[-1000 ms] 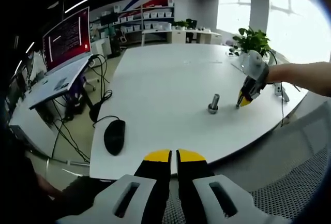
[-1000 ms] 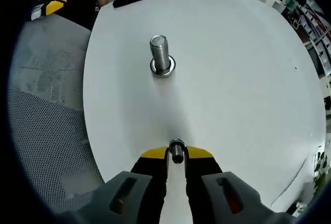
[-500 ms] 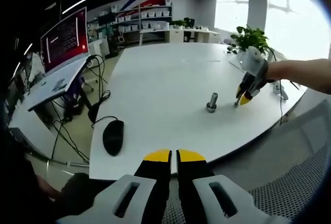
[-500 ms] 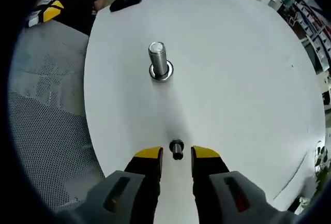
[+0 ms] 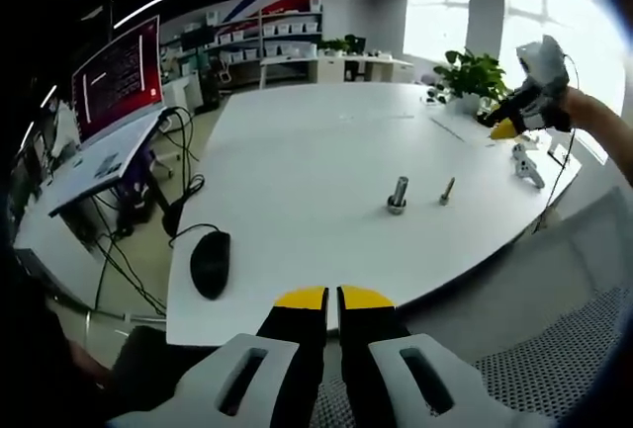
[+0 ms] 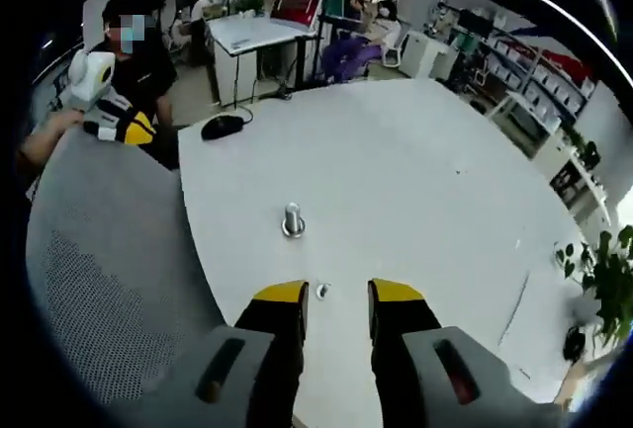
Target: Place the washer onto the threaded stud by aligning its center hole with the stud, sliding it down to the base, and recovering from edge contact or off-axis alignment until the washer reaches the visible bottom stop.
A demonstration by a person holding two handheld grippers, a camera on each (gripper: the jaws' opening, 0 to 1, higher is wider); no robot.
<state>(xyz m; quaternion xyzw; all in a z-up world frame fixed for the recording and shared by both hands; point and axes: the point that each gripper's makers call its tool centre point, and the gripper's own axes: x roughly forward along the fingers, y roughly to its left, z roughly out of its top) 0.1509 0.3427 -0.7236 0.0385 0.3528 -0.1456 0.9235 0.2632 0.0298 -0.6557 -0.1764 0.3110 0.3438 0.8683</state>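
The threaded stud (image 5: pixel 398 192) (image 6: pixel 293 218) stands upright near the middle of the white table (image 5: pixel 297 161) (image 6: pixel 415 181), with a flat metal ring around its base. A small slim metal piece (image 5: pixel 447 190) (image 6: pixel 322 292) stands on the table just beside it. My right gripper (image 6: pixel 336 296) is open, raised well above the table, and that piece shows far below in the gap between its jaws. From the left gripper view, the right gripper (image 5: pixel 506 128) is held in a hand high at the far right. My left gripper (image 5: pixel 332 297) (image 6: pixel 127 129) is shut on nothing, off the table's near edge.
A black mouse (image 5: pixel 209 263) (image 6: pixel 224 126) lies near the table's edge. A potted plant (image 5: pixel 473 74) and a small grey object (image 5: pixel 524 165) sit at the far side. A grey mesh chair (image 6: pixel 99 280) (image 5: pixel 564 349) flanks the table. A desk with a red-lit monitor (image 5: pixel 119 67) stands beyond.
My right gripper opened, left the small metal piece standing beside the stud, then rose far up and back. The left gripper stayed shut and hardly moved.
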